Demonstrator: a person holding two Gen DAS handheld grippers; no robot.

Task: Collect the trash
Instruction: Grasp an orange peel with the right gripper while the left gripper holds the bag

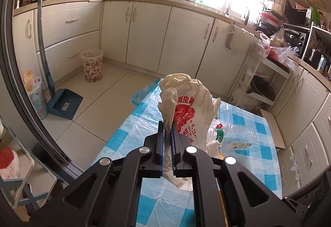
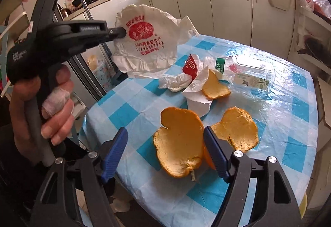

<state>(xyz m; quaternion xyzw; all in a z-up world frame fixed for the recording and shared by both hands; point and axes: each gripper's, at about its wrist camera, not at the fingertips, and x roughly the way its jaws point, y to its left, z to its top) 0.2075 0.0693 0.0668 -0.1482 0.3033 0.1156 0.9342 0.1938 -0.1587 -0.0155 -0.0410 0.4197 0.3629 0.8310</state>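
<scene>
Right gripper [image 2: 165, 150]: jaws wide apart, low over the near edge of the table [image 2: 289, 123], nothing pinched. A large orange peel [image 2: 180, 142] lies between the blue pads, pith side up, stem toward the camera; the right-hand pad sits at the peel's edge, contact uncertain. A second peel [image 2: 238, 127] lies flat just beyond that pad, at about 2 o'clock from the first.

Left hand [image 2: 43, 107], at 9 o'clock in the right wrist view, grips the handle of the left gripper [image 1: 167, 129]; one finger is wrapped in white tape. Left gripper jaws narrow, clamped on a fold of the white plastic bag [image 1: 186, 109] with red print. The bag hangs off the table surface, bunched upward past the fingertips; from the right wrist it appears spread open at 11 o'clock.

Mid-table, 12 to 1 o'clock: crumpled tissue [image 2: 182, 82], a small red carton [image 2: 191, 66] on it, a third peel [image 2: 215, 86], then a clear plastic bottle [image 2: 246, 74] on its side with a green label.

Far field, left wrist view: blue dustpan [image 1: 64, 103] at 9 o'clock on the floor tiles, flowered waste bin [image 1: 92, 65] beyond it at 10 o'clock against the cabinets.
</scene>
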